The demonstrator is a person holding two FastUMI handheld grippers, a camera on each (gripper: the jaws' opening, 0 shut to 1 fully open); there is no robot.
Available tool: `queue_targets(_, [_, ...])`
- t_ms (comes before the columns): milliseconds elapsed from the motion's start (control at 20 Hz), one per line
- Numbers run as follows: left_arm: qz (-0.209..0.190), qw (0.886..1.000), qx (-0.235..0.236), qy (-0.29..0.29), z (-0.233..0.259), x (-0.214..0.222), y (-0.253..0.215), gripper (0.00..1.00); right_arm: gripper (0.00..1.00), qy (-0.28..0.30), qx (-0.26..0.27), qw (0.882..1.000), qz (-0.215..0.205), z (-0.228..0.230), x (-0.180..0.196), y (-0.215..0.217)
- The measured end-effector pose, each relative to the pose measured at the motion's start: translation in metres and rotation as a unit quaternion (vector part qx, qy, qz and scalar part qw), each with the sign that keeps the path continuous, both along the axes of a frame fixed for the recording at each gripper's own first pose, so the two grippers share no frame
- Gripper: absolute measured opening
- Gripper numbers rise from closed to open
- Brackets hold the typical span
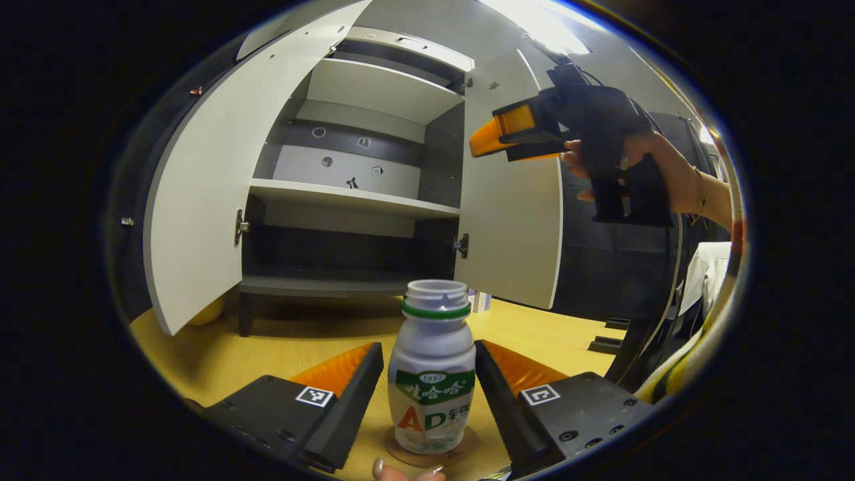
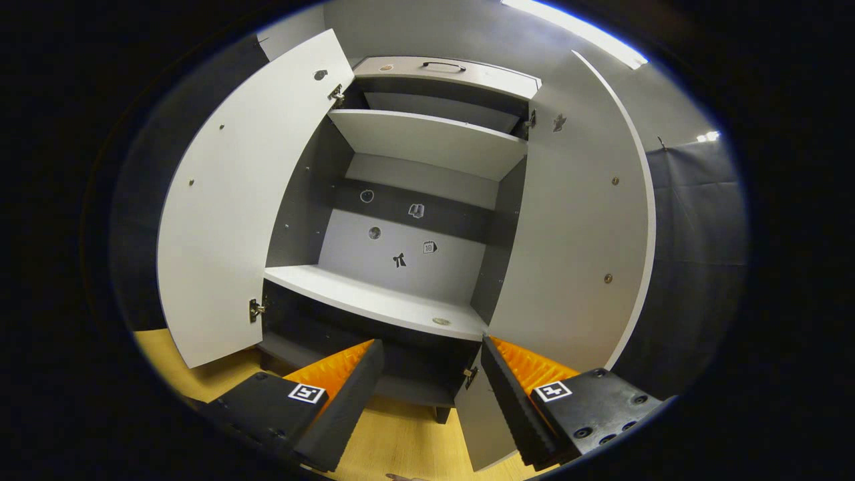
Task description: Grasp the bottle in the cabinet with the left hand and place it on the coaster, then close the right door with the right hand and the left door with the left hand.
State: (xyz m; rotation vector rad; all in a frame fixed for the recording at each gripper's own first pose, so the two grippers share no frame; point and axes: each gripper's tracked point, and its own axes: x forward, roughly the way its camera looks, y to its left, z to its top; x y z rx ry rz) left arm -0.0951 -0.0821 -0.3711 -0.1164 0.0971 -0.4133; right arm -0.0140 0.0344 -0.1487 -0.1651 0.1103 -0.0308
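Wooden table [image 1: 534, 334] bears upright white bottle [image 1: 432, 374], uncapped, on coaster [image 1: 461, 451].

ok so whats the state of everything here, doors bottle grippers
bottle: upright on the coaster, uncapped
left gripper: open, fingers either side of the bottle
right gripper: open, holding nothing
left door: open
right door: open
cabinet shelves: bare

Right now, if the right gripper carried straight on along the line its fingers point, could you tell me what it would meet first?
Probably the white right-hand cabinet door, which stands open. In the right gripper view the right gripper, open and empty, aims at the door's hinge-side lower edge, beside the dark lower compartment. Depth is unclear, so it might pass just inside.
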Motion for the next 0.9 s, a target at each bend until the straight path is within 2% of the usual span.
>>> queue_targets(250, [-0.02, 0.999, -0.02, 0.017, 0.064, 0.018, -0.004, 0.89, 0.97, 0.011, 0.007, 1.0, -0.016, 0.033, 0.017, -0.014])
queue_targets(500, [-0.036, 0.998, -0.041, -0.016, 0.17, 0.046, -0.006, 0.91, 0.97, -0.005, 0.037, 0.998, -0.045, 0.076, 0.029, -0.036])
queue_targets(700, [-0.046, 0.998, -0.034, -0.031, 0.229, 0.056, 0.01, 0.9, 0.97, -0.014, 0.06, 0.996, -0.058, 0.098, 0.012, -0.048])
queue_targets(900, [-0.079, 0.995, -0.04, -0.039, 0.263, 0.063, 0.008, 0.9, 0.97, -0.009, 0.077, 0.99, -0.119, 0.102, -0.028, -0.083])
